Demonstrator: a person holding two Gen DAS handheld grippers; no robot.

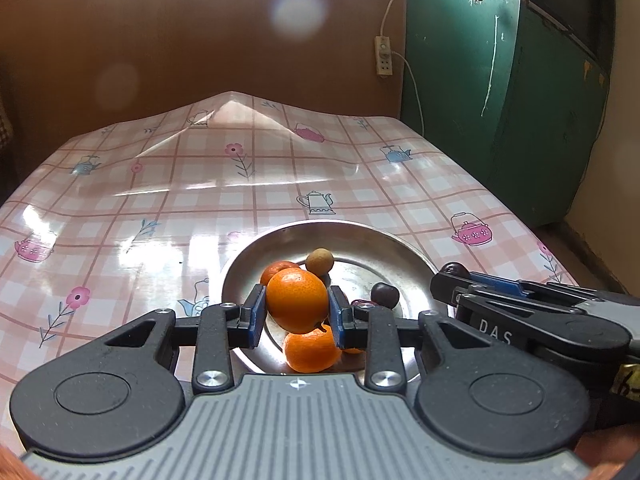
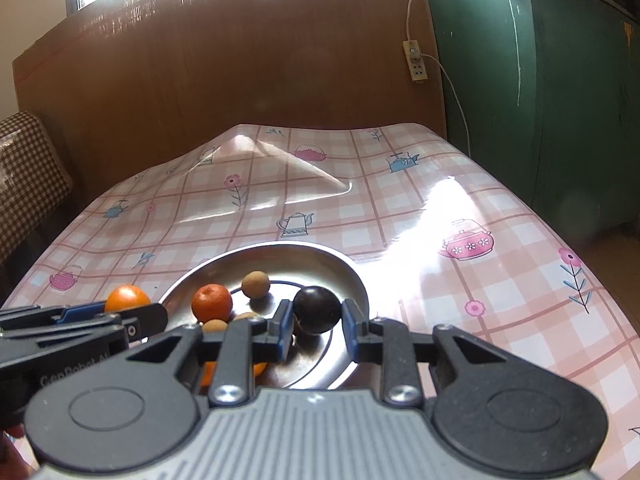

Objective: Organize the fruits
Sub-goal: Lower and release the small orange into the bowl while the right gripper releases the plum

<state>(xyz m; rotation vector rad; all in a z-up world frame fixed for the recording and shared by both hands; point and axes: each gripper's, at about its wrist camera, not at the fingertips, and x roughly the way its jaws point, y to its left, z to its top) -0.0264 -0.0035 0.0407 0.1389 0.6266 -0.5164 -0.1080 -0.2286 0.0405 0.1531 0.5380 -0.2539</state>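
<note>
We hold an orange (image 1: 297,300) in the left gripper (image 1: 297,310) and a dark fruit (image 2: 316,309) in the right gripper (image 2: 316,320), low in each frame, and should lower both gently into the metal bowl (image 2: 352,276)

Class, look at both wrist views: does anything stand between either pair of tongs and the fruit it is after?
Nothing visible does. The left tongs already clamp an orange, and the right tongs clamp a dark plum, above the steel plate.

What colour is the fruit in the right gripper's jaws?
Very dark, nearly black, round fruit; it shows best in the right wrist view, above the steel plate.
</note>
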